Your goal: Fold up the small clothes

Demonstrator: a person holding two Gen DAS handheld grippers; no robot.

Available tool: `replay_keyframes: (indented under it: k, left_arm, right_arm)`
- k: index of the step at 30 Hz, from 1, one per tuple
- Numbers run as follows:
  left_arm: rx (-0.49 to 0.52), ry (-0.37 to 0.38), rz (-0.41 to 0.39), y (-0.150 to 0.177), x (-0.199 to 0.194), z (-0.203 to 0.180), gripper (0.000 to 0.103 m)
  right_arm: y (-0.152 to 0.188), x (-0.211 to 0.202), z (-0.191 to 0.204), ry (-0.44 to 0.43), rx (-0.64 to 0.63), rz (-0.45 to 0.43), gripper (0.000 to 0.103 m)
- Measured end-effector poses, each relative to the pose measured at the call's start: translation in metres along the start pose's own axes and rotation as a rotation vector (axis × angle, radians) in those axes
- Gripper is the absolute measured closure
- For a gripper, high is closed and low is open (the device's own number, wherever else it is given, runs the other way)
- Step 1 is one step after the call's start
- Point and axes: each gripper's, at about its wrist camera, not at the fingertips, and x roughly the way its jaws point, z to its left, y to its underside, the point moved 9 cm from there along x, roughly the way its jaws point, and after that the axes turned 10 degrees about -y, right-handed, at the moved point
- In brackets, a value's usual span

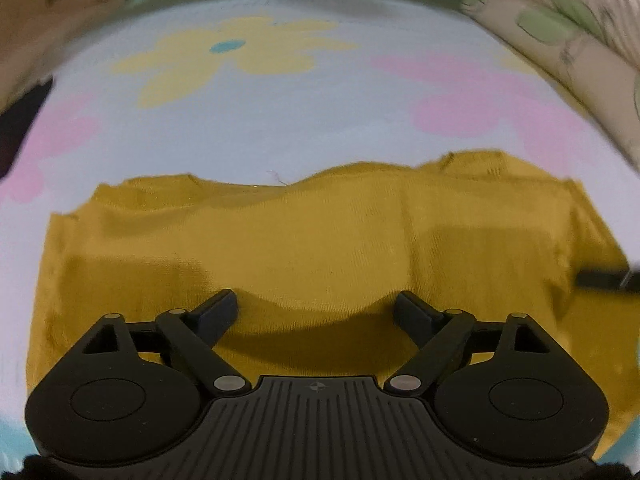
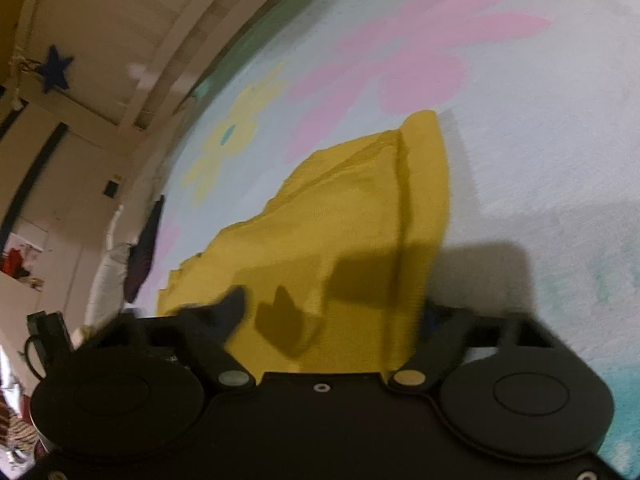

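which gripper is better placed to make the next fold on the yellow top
Right, probably. The right gripper sits at the side edge of the yellow garment, cloth draped between its open fingers. The left gripper is open over the flat middle, no edge within its fingers.

Home bedroom: floral bedsheet, floral pillow, wooden bed frame.

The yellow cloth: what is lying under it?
The yellow cloth lies on a pale blue flowered sheet, which shows all around it. Anything else beneath the cloth is covered and cannot be seen.
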Motion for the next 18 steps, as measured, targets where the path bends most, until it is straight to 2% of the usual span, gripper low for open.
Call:
replay_keyframes:
  k: [1,3,6,10,14,18]
  left_arm:
    - [-0.012,-0.001,0.007,-0.001,-0.004,0.003,0.024]
    - [-0.027,-0.006,-0.003,-0.006,-0.016,0.010,0.027]
    - [-0.043,-0.013,-0.053,-0.016,-0.044,0.026,0.027]
    - [-0.051,-0.014,-0.090,-0.018,-0.075,0.052,0.027]
    - [-0.058,-0.023,-0.092,-0.013,-0.083,0.078,0.027]
    - [-0.116,-0.022,-0.057,-0.006,-0.073,0.109,0.027]
  right_arm:
    - [0.001,0.002,-0.002,0.013,0.008,0.014,0.069]
    - [0.003,0.004,-0.002,0.022,0.018,0.014,0.074]
    - [0.000,0.003,0.009,0.043,-0.011,0.001,0.075]
    - [-0.004,0.002,0.035,0.027,-0.041,-0.016,0.075]
    - [-0.002,0.008,0.066,-0.001,-0.072,-0.017,0.075]
    - [0.001,0.017,0.092,-0.055,-0.063,-0.020,0.075]
